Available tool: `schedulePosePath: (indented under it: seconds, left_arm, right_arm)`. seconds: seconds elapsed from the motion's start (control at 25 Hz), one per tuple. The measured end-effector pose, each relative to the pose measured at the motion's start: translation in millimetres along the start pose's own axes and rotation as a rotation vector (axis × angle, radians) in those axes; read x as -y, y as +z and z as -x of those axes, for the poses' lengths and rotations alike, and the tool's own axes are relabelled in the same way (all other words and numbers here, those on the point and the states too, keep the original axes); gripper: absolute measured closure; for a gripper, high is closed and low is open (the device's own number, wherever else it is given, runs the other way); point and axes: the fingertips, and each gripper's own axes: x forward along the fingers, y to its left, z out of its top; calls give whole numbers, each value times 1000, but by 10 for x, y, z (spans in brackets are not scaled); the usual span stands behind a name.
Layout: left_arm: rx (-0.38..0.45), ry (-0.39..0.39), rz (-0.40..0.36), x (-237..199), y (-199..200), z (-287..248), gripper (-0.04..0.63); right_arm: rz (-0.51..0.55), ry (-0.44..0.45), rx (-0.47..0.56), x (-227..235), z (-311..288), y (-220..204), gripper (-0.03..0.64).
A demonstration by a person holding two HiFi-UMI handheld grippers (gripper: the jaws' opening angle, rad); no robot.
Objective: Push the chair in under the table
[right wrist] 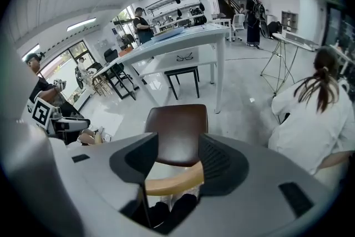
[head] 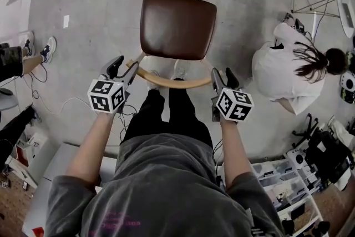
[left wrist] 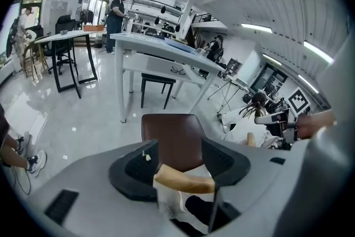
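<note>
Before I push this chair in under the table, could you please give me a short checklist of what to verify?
1. Left gripper clamped on the backrest rail: not ok; its jaws stand apart and the rail only crosses the gap.
2. Right gripper clamped on the rail: not ok; same.
3. Chair seat faces the white table: ok.
4. Floor between chair and table bare: ok.
5. Room under the table: cannot tell; a black stool stands there.
6. Crouching person out of the path: ok; they are off to the chair's right.
</note>
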Motion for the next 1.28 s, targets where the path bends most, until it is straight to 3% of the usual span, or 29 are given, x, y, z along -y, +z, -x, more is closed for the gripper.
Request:
schedulePosePath:
  seconds: [0.68, 1.08, 1.28]
  left_arm:
    - [-137, 40, 184, -260, -635, -218, 348]
    - [-193, 21, 419, -234, -744, -428, 330]
    - [-237, 59, 443, -279, -792, -525, 330]
  right_arm:
    - [-151, -100, -135, 338, -280, -549, 408]
    - [-320, -102, -174, 416, -409, -665, 407]
    - [-385, -92, -224, 427, -495, -699, 399]
